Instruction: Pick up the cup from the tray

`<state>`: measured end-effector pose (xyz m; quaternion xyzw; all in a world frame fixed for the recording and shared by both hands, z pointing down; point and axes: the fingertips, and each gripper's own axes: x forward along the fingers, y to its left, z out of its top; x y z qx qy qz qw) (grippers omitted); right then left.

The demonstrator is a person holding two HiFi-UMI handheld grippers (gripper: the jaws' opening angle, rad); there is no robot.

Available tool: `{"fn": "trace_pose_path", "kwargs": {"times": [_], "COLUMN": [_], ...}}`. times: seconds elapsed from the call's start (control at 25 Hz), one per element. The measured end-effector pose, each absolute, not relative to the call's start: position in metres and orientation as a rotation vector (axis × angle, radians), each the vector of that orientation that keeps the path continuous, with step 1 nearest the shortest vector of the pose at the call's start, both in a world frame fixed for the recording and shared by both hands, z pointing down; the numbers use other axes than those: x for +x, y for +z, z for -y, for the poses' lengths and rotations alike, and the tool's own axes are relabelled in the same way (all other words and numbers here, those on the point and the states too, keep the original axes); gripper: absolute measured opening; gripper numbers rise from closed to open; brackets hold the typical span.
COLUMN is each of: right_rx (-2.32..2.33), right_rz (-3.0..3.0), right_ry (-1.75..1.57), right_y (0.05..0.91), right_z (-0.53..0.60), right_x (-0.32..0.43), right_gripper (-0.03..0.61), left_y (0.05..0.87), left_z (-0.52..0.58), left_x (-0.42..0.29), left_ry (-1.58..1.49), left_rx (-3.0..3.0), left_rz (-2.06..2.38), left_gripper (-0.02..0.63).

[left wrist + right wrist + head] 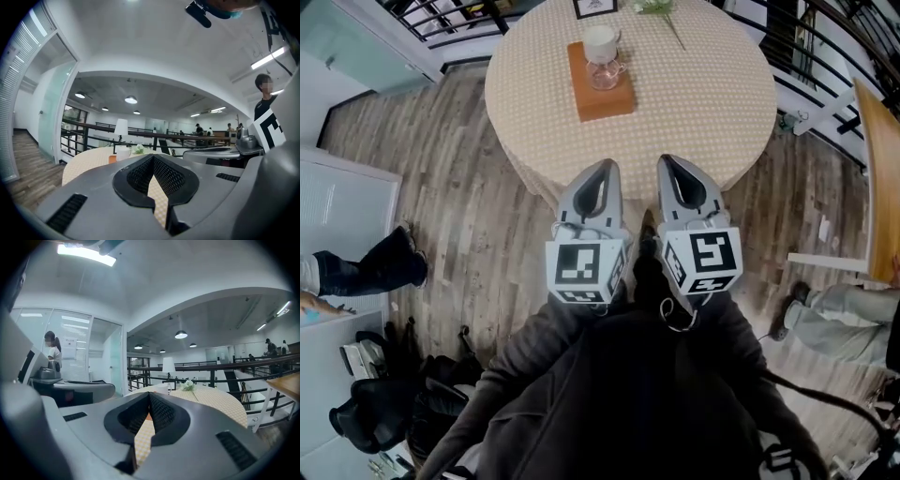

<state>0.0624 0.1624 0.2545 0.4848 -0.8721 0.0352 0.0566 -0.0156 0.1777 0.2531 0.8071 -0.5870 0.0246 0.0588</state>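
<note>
A: How do the two tools stand?

B: The left gripper (pixel 606 169) has its jaws pressed together, and nothing is between them. The right gripper (pixel 668 163) is the same: jaws closed tight, empty.

A: Do they touch something?

B: No. They are side by side in the air and point toward the round table (pixel 712 103), with their tips near its closer edge.

A: And the cup?

B: The white cup (pixel 601 43) stands upright on the orange tray (pixel 605 101), at its far end. The tray lies on the checked cloth of the table. The cup is well apart from both grippers.

A: Is anything else on the tray?

B: A clear glass piece (pixel 607 75), just in front of the cup. Whether they touch, I cannot tell.
</note>
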Motion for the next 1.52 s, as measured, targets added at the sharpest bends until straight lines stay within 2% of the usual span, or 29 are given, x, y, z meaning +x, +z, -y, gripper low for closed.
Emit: {"fn": "trace_pose_path", "kwargs": {"times": [0.68, 1.0, 1.52], "right_rx": [1.303, 1.227, 1.161], "right_rz": [2.783, 2.852, 2.820], "right_ry": [0.169, 0.156, 0.155], "right_y": [0.252, 0.235, 0.252], "right_z": [0.001, 0.027, 0.060], "right_x": [0.083, 0.072, 0.036], "right_gripper": [0.008, 0.006, 0.007], "left_y": [0.244, 0.222, 0.246], "left_z": [-0.026, -0.006, 0.024], "left_x": [0.013, 0.000, -0.040], "left_ry": [0.173, 0.162, 0.116], "left_rx": [2.343, 2.299, 2.216], "left_rz": [1.929, 2.037, 2.050], "left_gripper": [0.006, 0.006, 0.006]}}
